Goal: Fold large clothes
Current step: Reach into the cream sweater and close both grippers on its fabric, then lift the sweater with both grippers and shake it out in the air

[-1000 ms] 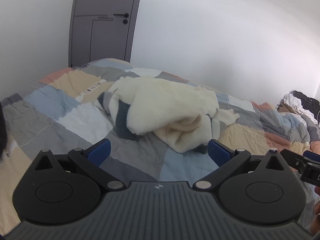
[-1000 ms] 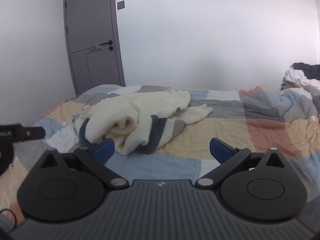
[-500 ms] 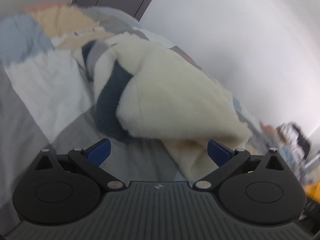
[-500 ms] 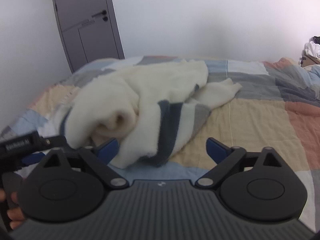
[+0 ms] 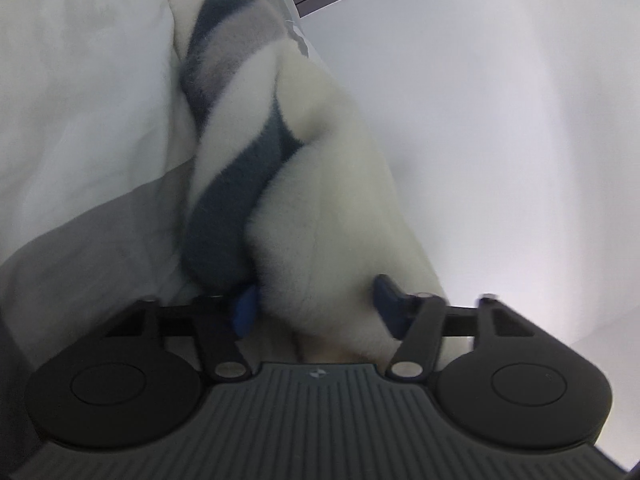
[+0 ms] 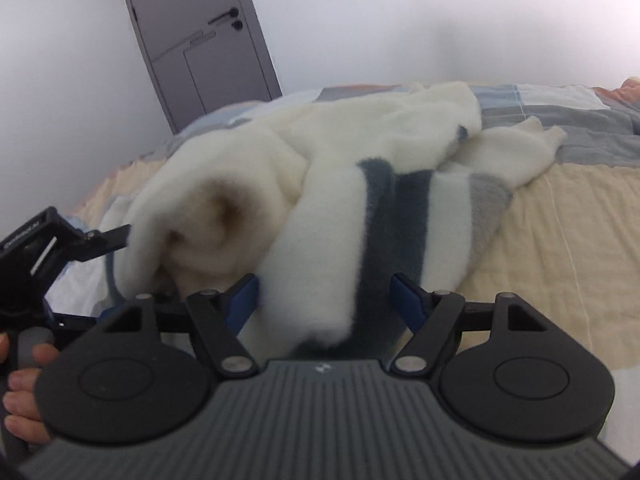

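The fleece garment (image 6: 320, 184), cream with dark blue and grey stripes, lay bunched toward the door-side end of the bed (image 6: 560, 208), partly rolled on itself.

The left gripper (image 5: 316, 304) had just been closing, its jaws about half apart around a cream fold; whether the pads pressed could not be told. The right gripper (image 6: 324, 292) had likewise been closing, half apart around the striped edge, its right pad apparently not yet touching.

To do the step well, each jaw pair was judged to need one layer only, seized near an edge.

Count: one garment, two grippers, one hand (image 6: 20, 392), one bed, one door (image 6: 200, 36)
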